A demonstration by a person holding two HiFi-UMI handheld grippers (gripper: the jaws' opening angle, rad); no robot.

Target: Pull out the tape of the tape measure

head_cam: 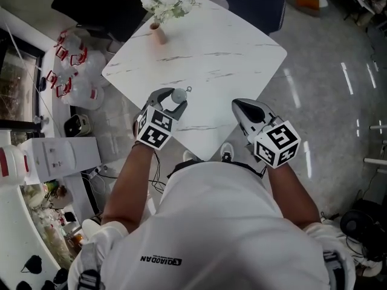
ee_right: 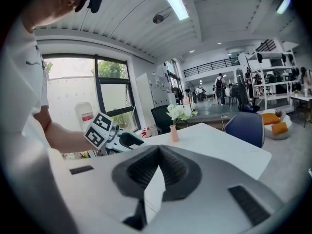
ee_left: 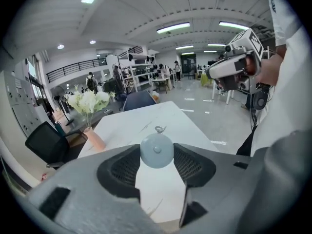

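A small round grey-blue tape measure [ee_left: 156, 150] sits between the pads of my left gripper [ee_left: 156, 156], which is shut on its sides. Its metal pull ring [ee_left: 159, 129] points away from me, over the white marble table [head_cam: 205, 53]. In the head view the tape measure [head_cam: 178, 96] is held just above the table's near corner by the left gripper [head_cam: 173, 101]. My right gripper [head_cam: 239, 105] hovers a short way to the right at about the same height, apart from the tape measure. In the right gripper view its jaws [ee_right: 157, 155] are shut with nothing between them.
A pink vase of white flowers [head_cam: 159, 30] stands at the table's far left edge. A blue chair [head_cam: 257, 2] and a black chair [head_cam: 91, 2] stand beyond the table. Water jugs [head_cam: 75, 71] and white cabinets [head_cam: 57, 156] line the floor at the left.
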